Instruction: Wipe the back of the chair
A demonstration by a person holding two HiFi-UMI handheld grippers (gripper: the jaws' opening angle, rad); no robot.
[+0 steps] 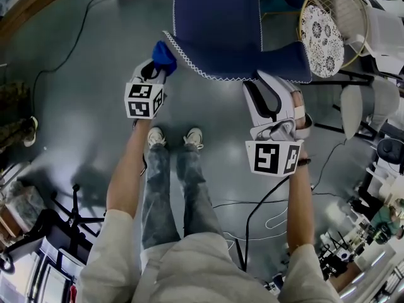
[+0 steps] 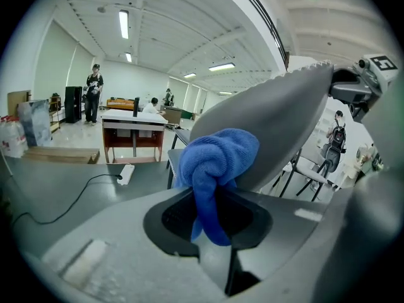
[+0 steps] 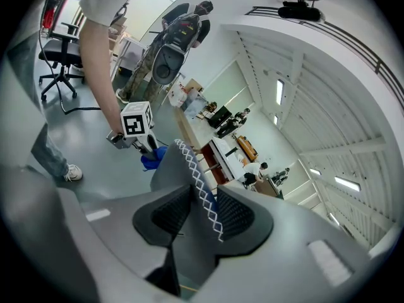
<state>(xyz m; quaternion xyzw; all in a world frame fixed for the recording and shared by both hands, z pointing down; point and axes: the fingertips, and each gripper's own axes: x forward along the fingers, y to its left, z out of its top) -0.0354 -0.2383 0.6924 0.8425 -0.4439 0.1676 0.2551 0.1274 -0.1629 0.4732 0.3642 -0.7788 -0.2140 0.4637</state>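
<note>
Grey workshop floor (image 1: pixel 82 106) lies under me, with a cable (image 1: pixel 74 41) trailing across it. From the head view the blue chair (image 1: pixel 218 17) stands just ahead of my feet, its back (image 1: pixel 252 65) nearest me. My right gripper (image 1: pixel 270 87) is clamped on the stitched top edge of the back, steadying it. My left gripper (image 1: pixel 158 68) is clenched on a bunched blue cloth (image 1: pixel 164 55), held at the back's left top corner, touching it or nearly so. I judge the wiping is only starting. Next I'd press the cloth against the rear face and sweep across and down, gripping firmly on the right so the chair doesn't shift.
</note>
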